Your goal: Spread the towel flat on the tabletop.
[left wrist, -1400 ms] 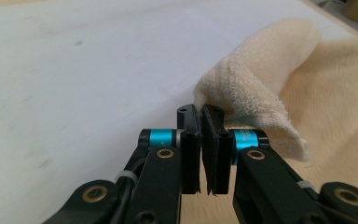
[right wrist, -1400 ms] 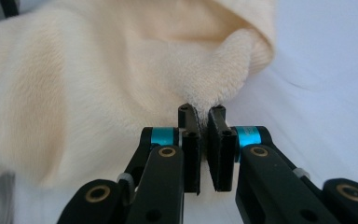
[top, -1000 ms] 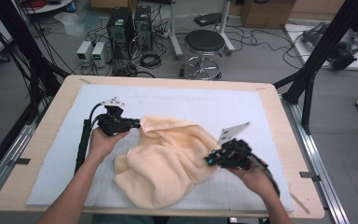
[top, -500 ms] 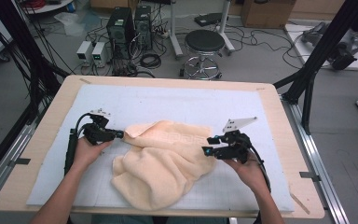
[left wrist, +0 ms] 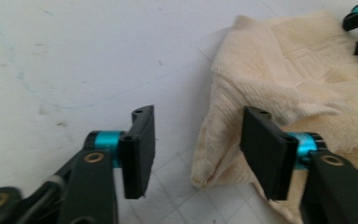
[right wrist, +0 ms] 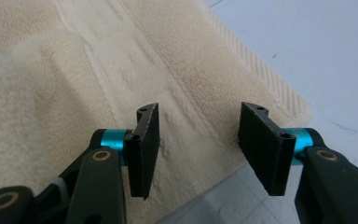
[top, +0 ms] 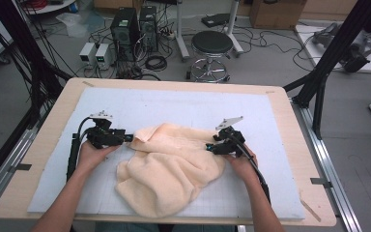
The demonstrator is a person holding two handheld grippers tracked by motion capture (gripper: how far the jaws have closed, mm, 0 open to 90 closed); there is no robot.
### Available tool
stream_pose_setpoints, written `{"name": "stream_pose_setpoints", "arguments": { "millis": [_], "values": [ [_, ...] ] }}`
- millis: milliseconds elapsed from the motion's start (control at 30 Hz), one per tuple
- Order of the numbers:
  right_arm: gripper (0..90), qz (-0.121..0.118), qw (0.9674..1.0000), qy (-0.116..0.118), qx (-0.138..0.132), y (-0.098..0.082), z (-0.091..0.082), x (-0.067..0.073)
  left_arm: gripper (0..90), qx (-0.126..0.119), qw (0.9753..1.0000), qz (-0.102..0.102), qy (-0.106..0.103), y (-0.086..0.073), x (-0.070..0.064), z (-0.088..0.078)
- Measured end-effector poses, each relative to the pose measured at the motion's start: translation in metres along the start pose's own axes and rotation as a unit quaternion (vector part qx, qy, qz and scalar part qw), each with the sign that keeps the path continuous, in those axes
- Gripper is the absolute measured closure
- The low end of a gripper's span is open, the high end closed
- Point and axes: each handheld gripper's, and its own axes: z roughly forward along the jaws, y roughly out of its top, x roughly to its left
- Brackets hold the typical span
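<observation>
Table (top: 183,94) first, with its pale mat, and the cream towel (top: 169,169) lies crumpled across its near middle. Left gripper (top: 128,138) sits at the towel's left corner, jaws just opened, nothing pinched. Right gripper (top: 207,147) rests over the right edge, jaws likewise just parted, towel loose beneath.

Both forearms reach forward, one on each side of the towel (top: 166,169). The left gripper (top: 128,138) lies level at its left edge, jaws just opened, nothing pinched. The right gripper (top: 207,148) sits at its right edge, jaws likewise just parted.
</observation>
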Motion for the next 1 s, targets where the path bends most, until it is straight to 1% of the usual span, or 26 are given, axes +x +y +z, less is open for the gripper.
{"name": "stream_pose_setpoints", "arguments": {
  "millis": [33,67,167,200,267,300,333,367,400,433,467,500,533,567,600,633,667,700,733,767,800,833,867,900,967,1000],
  "values": [
    [50.9,0.003,1.0000,0.002,-0.003,-0.001,0.000,-0.002,40.8,-0.002,0.9999,-0.005,-0.014,0.000,0.000,0.000],
    [51.3,0.005,1.0000,0.003,-0.003,-0.001,-0.001,-0.002,39.9,-0.004,0.9998,-0.006,-0.020,0.000,-0.001,-0.001],
    [52.4,-0.002,1.0000,0.002,-0.001,-0.001,0.000,-0.002,39.2,-0.025,0.9991,0.004,-0.035,0.002,-0.004,-0.010],
    [52.6,-0.002,1.0000,0.002,-0.003,-0.001,0.000,-0.002,39.2,-0.030,0.9988,0.012,-0.036,0.003,-0.004,-0.014],
    [52.9,-0.001,1.0000,0.003,-0.002,-0.001,0.000,-0.002,39.2,-0.032,0.9984,0.018,-0.044,0.003,-0.005,-0.020],
    [53.2,-0.002,1.0000,0.003,-0.002,-0.001,0.000,-0.002,39.3,-0.032,0.9984,0.021,-0.041,0.003,-0.005,-0.020],
    [53.7,-0.002,1.0000,0.003,-0.003,-0.001,0.000,-0.002,39.6,-0.026,0.9989,0.025,-0.032,0.002,-0.005,-0.018],
    [54.5,-0.002,1.0000,0.004,-0.002,-0.001,0.000,-0.003,39.6,-0.023,0.9990,0.023,-0.030,0.002,-0.004,-0.016],
    [55.3,0.002,1.0000,0.004,-0.001,-0.001,0.000,-0.003,39.6,-0.015,0.9990,0.023,-0.036,0.001,-0.003,-0.012],
    [56.5,0.002,1.0000,0.004,0.001,0.000,0.000,-0.004,39.6,-0.011,0.9991,0.023,-0.035,0.001,-0.004,-0.009],
    [58.1,0.004,1.0000,0.004,0.005,0.001,0.000,-0.004,39.7,-0.002,0.9990,0.030,-0.032,0.000,-0.005,-0.004],
    [60.9,0.006,0.9999,0.005,0.008,0.002,0.000,-0.004,41.0,0.008,0.9987,0.040,-0.029,-0.001,-0.007,0.000],
    [64.4,0.005,0.9999,0.007,0.009,0.004,0.001,-0.005,44.2,0.016,0.9984,0.047,-0.026,-0.001,-0.008,0.005],
    [68.3,0.009,0.9999,0.008,0.012,0.005,0.001,-0.005,48.3,0.028,0.9977,0.059,-0.018,-0.002,-0.009,0.009],
    [73.6,0.009,0.9998,0.011,0.012,0.005,0.001,-0.006,56.5,0.039,0.9967,0.071,-0.010,-0.003,-0.011,0.013],
    [78.8,0.009,0.9997,0.018,0.012,0.006,0.002,-0.007,65.6,0.042,0.9962,0.076,-0.002,-0.003,-0.011,0.014],
    [82.0,0.011,0.9996,0.022,0.014,0.007,0.002,-0.007,70.9,0.041,0.9965,0.072,0.005,-0.003,-0.011,0.015],
    [83.6,0.009,0.9994,0.025,0.020,0.009,0.002,-0.007,76.0,0.038,0.9970,0.067,0.005,-0.003,-0.010,0.013],
    [84.3,0.007,0.9994,0.025,0.025,0.011,0.002,-0.005,77.8,0.034,0.9974,0.063,0.007,-0.002,-0.009,0.010],
    [84.7,-0.001,0.9994,0.026,0.024,0.013,0.001,-0.004,78.9,0.029,0.9976,0.062,0.013,-0.001,-0.009,0.007],
    [84.8,-0.002,0.9995,0.027,0.017,0.014,-0.003,-0.002,79.6,0.024,0.9976,0.062,0.018,0.000,-0.010,0.002],
    [84.8,-0.003,0.9995,0.032,0.008,0.015,-0.008,-0.001,80.0,0.020,0.9979,0.059,0.015,0.001,-0.010,-0.003],
    [84.8,-0.005,0.9993,0.038,-0.001,0.016,-0.013,0.001,80.2,0.022,0.9978,0.061,0.015,0.001,-0.011,-0.006],
    [84.8,-0.010,0.9991,0.040,-0.006,0.017,-0.016,0.003,80.3,0.019,0.9980,0.059,0.014,0.002,-0.013,-0.011],
    [84.8,-0.015,0.9988,0.046,-0.004,0.019,-0.027,0.010,80.1,0.018,0.9983,0.056,0.000,0.002,-0.015,-0.018],
    [84.8,-0.024,0.9987,0.045,-0.005,0.020,-0.031,0.013,79.8,0.016,0.9983,0.056,-0.007,0.003,-0.017,-0.023]
  ]
}}
